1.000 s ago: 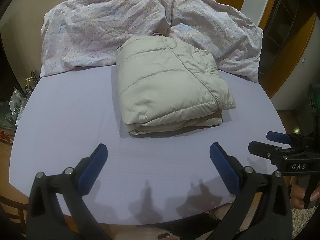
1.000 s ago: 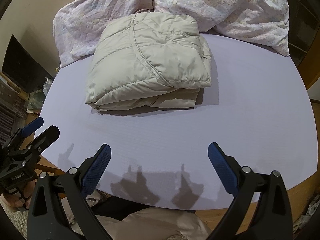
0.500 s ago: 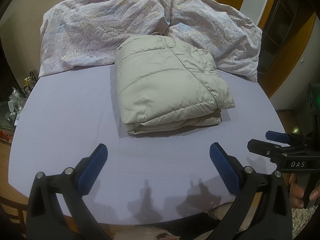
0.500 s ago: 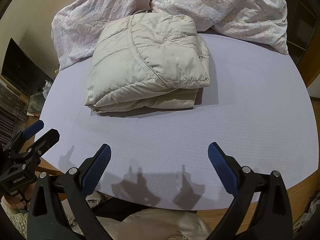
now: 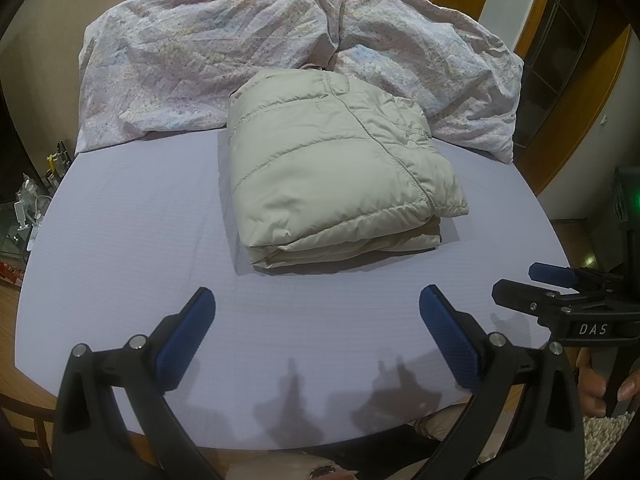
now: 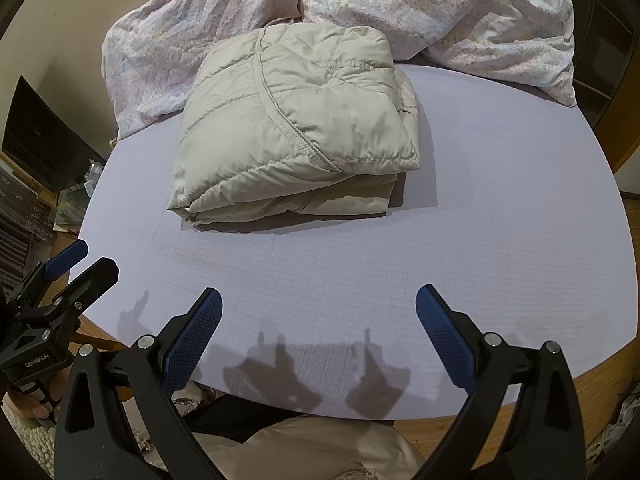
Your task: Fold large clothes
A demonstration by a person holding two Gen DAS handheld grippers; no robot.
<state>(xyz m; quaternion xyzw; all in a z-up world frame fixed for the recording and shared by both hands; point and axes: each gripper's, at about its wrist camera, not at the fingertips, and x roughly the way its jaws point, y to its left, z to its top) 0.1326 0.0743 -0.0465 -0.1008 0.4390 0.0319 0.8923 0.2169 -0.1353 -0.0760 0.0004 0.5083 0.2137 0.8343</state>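
The puffy jacket (image 5: 336,168) stays folded in a neat block in the middle of the worktop (image 5: 120,240). Both the left gripper (image 5: 316,336) and the right gripper (image 6: 318,334) keep back near the edge, jaws spread wide, holding nothing. Nothing much has moved. The folding looks finished.

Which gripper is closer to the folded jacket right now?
Neither clearly. The left gripper and right gripper both hang open at the table's near edge, short of the jacket, left facing its left half, right off its right corner.
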